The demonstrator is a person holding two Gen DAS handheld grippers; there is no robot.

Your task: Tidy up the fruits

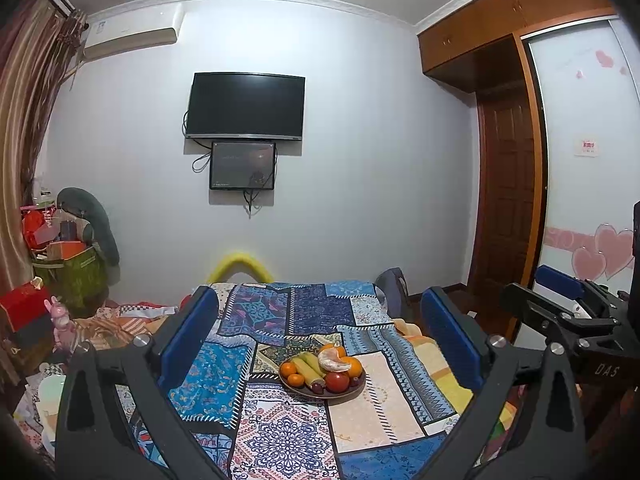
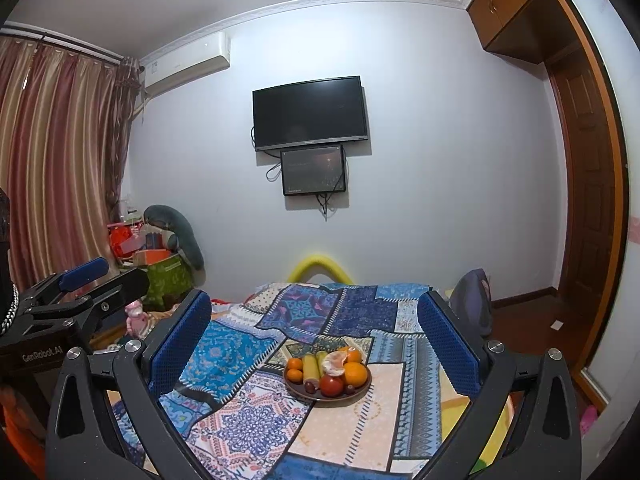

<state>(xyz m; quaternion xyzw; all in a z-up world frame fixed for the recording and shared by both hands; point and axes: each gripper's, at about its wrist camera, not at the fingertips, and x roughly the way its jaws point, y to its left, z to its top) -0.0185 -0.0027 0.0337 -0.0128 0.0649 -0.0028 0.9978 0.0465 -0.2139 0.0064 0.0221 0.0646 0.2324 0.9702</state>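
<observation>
Patchwork bedspread (image 1: 372, 408) bears one plate (image 1: 322, 394) (perhaps nine fruits), tools apart.

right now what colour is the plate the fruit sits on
Dark brown plate, clearest in the right wrist view.

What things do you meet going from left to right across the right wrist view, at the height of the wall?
Striped curtain → air conditioner → black television → wooden door.
</observation>
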